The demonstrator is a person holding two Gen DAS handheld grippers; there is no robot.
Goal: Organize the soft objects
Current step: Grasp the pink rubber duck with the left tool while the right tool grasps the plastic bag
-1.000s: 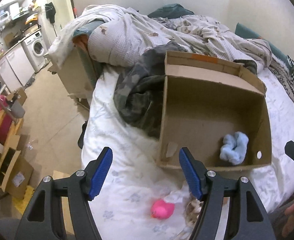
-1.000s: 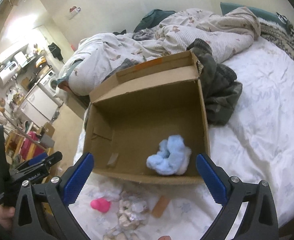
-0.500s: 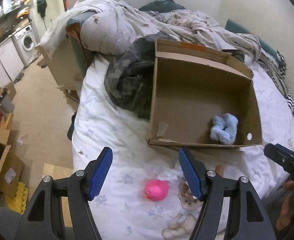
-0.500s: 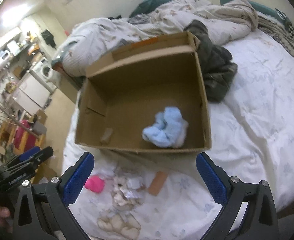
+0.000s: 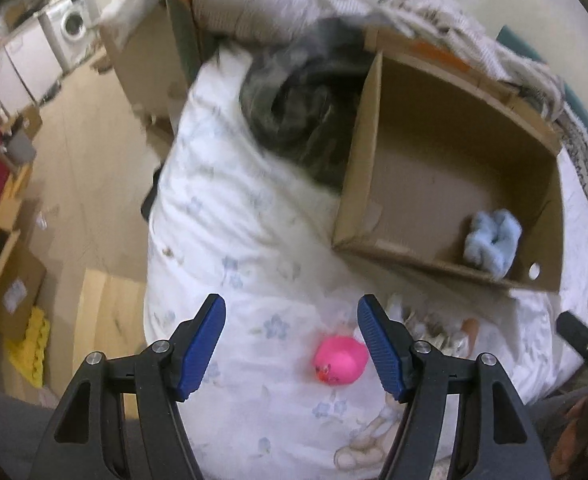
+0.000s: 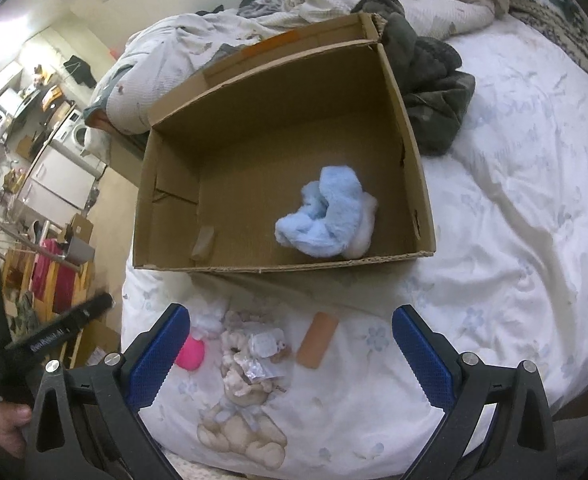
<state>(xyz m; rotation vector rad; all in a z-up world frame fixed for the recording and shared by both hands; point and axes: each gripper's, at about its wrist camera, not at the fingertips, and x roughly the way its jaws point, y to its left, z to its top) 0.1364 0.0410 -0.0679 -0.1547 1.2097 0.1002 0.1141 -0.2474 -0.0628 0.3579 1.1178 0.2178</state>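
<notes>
since both grippers dipped lower over the bed's (image 6: 514, 208) near edge, left gripper (image 5: 291, 346) spread and empty with the pink duck (image 5: 340, 360) now just inside its right finger, right gripper (image 6: 290, 354) spread and empty above the teddy bear (image 6: 242, 432) and crumpled plush (image 6: 250, 356). likely duck pickup next. beyond, cardboard box (image 6: 166, 216) mid-bed already holds the blue plush (image 6: 326, 216).
</notes>
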